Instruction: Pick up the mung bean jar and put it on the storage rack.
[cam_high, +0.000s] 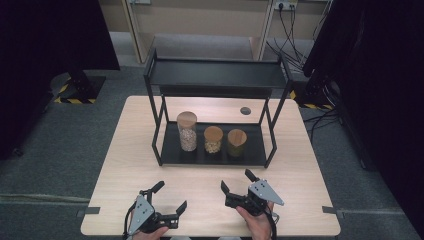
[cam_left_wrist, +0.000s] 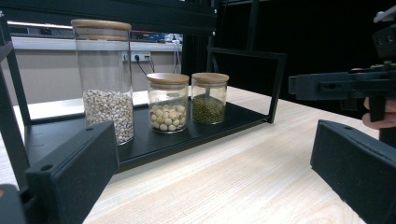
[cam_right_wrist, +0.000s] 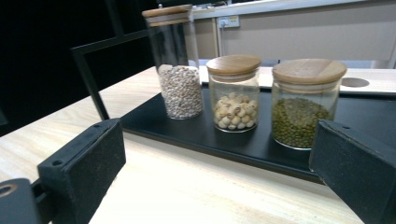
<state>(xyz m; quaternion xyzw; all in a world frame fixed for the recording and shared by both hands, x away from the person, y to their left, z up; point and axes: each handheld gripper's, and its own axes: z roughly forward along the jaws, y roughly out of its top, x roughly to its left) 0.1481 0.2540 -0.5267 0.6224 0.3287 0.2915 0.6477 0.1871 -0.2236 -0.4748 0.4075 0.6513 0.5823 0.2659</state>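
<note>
From the high view, we are holding both grippers over the near edge of the table, the left gripper and the right gripper each with jaws spread wide and nothing between them. The three jars are standing in a row on the bottom tray of the black rack: the tall jar at the left, the bean jar in the middle, the green jar at the right, close together but apart. We are judging the step as the approach to a jar, so we are keeping the hands low enough to pass under the rack's upper shelf. In the left gripper view, we are looking along wide-open, empty jaws toward the tall jar, which is nearest on that side, with the bean jar and green jar farther along; the rack's post is standing close by, so we are steering clear of it. In the right gripper view, the jaws are again wide and empty, and the green jar is sitting nearest, just beside the bean jar. We are advising a level, straight entry, centring one jar between the pads below its wooden lid, and closing gently so the neighbour is not being nudged.
</note>
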